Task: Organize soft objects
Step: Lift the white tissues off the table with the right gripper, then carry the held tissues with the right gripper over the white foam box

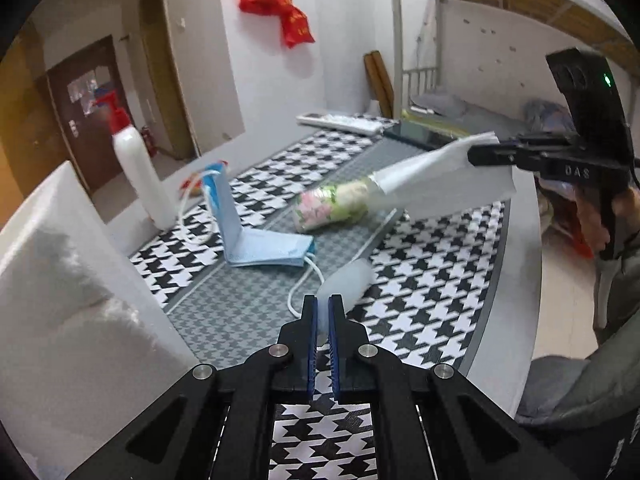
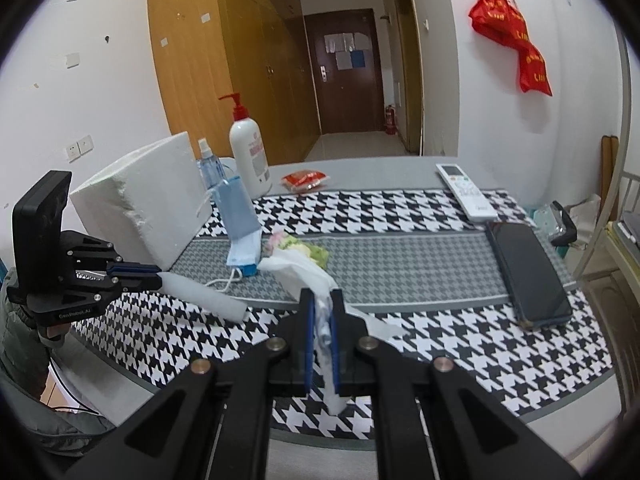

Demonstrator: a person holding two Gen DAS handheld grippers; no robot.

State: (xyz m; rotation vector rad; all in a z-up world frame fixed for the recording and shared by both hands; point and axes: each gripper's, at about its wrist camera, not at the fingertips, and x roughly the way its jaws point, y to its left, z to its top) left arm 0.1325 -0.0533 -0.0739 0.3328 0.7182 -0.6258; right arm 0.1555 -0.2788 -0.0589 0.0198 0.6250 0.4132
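Pinches one end of a white foam strip [image 2: 208, 300] in the left gripper [image 1: 323, 308], jaws shut down to a thin slit on it. Leaves the rest of the strip slanting out and down over the checked tablecloth [image 2: 400, 264]; hard to tell whether its far tip touches the cloth.

Clamps a white tissue [image 2: 304, 270] in the right gripper [image 2: 322, 304], jaws closed tight on the bunched sheet. Trails the tissue forward to a flowered tissue pack [image 1: 332, 208] near the middle of the table, just beside a bent stack of blue face masks [image 1: 256, 240]. Looks blurred around the pack in the left wrist view, so cannot say whether it rests on the cloth or hangs from the sheet.

Judging by look: almost weightless, both of them. Expect the foam to be springy, crushing under the pads and bending under its own length, so better held near the middle than at the tip if it has to stay straight. Expect the tissue to be limp and quick to tear; take a gathered bunch rather than a single edge and pull slowly, or else grasp the soft pack itself across its narrow width. No slip risk to speak of. Mind the mask loops lying close to the foam.
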